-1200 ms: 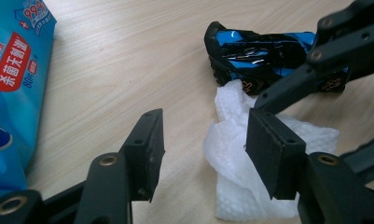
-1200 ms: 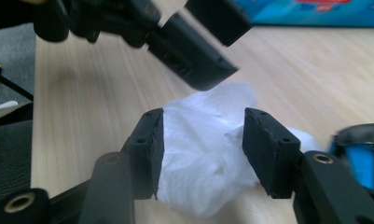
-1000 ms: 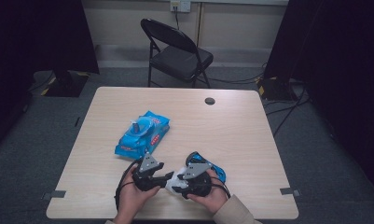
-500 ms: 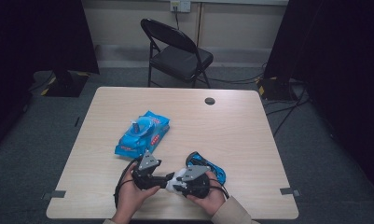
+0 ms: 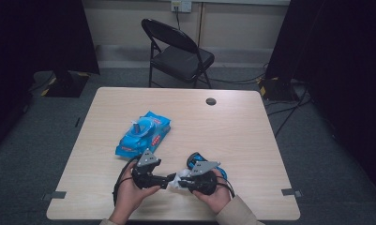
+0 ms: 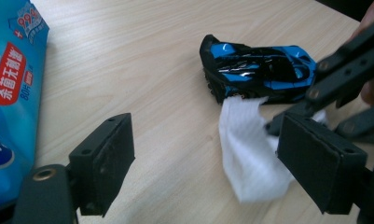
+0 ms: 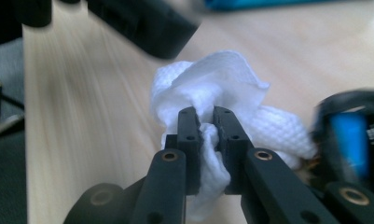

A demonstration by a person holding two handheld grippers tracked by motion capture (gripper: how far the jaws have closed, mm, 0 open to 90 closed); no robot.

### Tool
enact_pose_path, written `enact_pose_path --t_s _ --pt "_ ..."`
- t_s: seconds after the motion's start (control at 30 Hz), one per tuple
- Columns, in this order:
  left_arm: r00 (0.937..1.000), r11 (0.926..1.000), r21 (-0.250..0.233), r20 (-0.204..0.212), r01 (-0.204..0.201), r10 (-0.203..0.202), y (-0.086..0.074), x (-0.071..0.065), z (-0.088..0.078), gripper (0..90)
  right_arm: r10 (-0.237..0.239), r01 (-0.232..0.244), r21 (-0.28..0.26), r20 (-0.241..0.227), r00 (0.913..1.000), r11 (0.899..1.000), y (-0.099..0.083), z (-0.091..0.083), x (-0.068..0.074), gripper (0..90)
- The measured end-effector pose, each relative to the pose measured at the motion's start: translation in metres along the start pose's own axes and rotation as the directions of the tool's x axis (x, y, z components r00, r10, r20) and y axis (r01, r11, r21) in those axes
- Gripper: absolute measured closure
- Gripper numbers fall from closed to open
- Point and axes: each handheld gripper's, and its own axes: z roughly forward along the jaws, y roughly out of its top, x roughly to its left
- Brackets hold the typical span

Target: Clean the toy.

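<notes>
Worktop (image 5: 232, 126) is showing pale wood grain, light beige, with a dark round grommet (image 5: 211, 101) at the far edge. Wipes pack (image 5: 143, 133) is showing bright blue, with a red label patch carrying white lettering. Toy car (image 6: 259, 67) is showing glossy blue over black. Wipe (image 7: 212, 88) is showing plain white with a fine woven texture. Both tongs, left (image 6: 212, 163) and right (image 7: 207, 130), are showing matte black; folding chair (image 5: 176, 51) is showing black too.

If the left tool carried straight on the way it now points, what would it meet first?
Most likely the white wipe held by the right tool, with the blue toy car just behind; depth is hard to judge.
</notes>
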Motion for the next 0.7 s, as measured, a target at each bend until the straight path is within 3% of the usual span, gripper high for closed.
enact_pose_path --t_s 0.13,0.4,0.53,0.7 --pt "0.9995 0.9998 -0.011 0.029 -0.015 0.015 0.003 0.0 -0.002 16.2 0.02 -0.019 -0.05 0.018 0.9996 0.999 0.008 -0.02 -0.006 82.8" --pt "0.9945 0.9971 0.025 0.078 -0.072 0.07 0.01 -0.011 0.011 16.2 0.089 -0.077 -0.138 0.085 0.9924 0.988 0.005 -0.065 -0.026 82.9" --pt "0.9872 0.9939 0.034 0.125 -0.104 0.099 0.02 -0.02 0.022 16.9 0.131 -0.108 -0.171 0.13 0.9827 0.979 -0.003 -0.085 -0.036 82.9" --pt "0.973 0.9858 0.057 0.179 -0.158 0.146 0.029 -0.032 0.04 17.3 0.196 -0.155 -0.203 0.198 0.9604 0.967 -0.02 -0.108 -0.049 82.9"
